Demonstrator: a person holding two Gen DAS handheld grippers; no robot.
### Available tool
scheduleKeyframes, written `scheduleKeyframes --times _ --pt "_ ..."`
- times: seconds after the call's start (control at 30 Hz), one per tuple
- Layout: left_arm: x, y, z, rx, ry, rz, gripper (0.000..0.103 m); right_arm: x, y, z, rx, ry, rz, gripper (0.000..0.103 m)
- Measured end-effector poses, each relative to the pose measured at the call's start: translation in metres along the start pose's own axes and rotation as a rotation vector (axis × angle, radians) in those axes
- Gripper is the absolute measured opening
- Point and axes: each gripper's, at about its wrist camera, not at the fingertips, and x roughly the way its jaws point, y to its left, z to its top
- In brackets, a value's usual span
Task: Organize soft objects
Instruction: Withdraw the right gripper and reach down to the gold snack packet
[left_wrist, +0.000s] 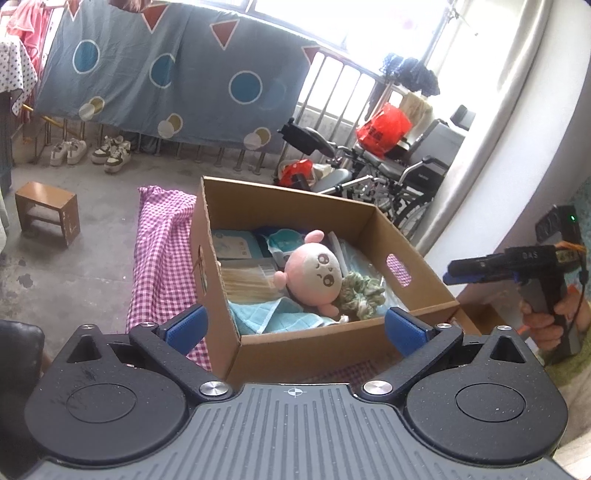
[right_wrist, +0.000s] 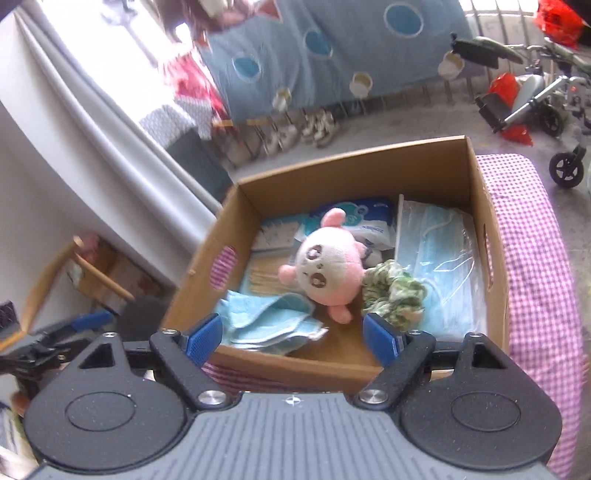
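Hovering with both sets of fingers wide and empty, right gripper (right_wrist: 291, 341) nearer; round pink plush doll (right_wrist: 327, 269) at 12 o'clock in the brown cardboard box (right_wrist: 369, 171), left gripper (left_wrist: 293, 328) behind.

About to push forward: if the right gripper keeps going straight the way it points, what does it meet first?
Probably the folded blue towel just inside the cardboard box, the right gripper open and empty; depth is unclear.

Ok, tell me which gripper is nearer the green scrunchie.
Right, probably. The right gripper hangs at the near rim of the box, with the scrunchie just beyond its right finger. The left gripper sits off the box's near corner, the scrunchie farther in.
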Motion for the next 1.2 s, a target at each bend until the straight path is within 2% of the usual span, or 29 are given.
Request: scheduleKeyframes --times 0.13,0.33,0.43,0.6,0.83,1.07,1.2 --pt "-0.023 0.004 -0.003 -0.016 -0.045 0.030 0.102 -0.026 0.003 -0.040 0.082 -0.115 0.100 0.087" --pt "-0.035 0.016 -0.020 -0.041 -0.026 0.099 0.102 -0.012 0.014 -0.088 0.149 -0.142 0.158 0.087" --pt "-0.026 0.022 -0.036 -0.057 0.029 0.151 0.102 0.012 0.022 -0.103 0.184 -0.118 0.200 0.087" --pt "-0.007 0.032 -0.062 -0.082 0.120 0.217 0.102 0.068 0.048 -0.114 0.186 -0.003 0.267 0.085" --pt "0.015 0.044 -0.084 -0.109 0.181 0.220 0.092 0.139 0.090 -0.116 0.119 0.130 0.242 0.072" --pt "0.025 0.060 -0.087 -0.114 0.178 0.220 0.081 0.192 0.108 -0.111 0.130 0.200 0.222 0.065" --pt "0.035 0.071 -0.088 -0.119 0.202 0.211 0.070 0.216 0.112 -0.109 0.145 0.236 0.201 0.060"
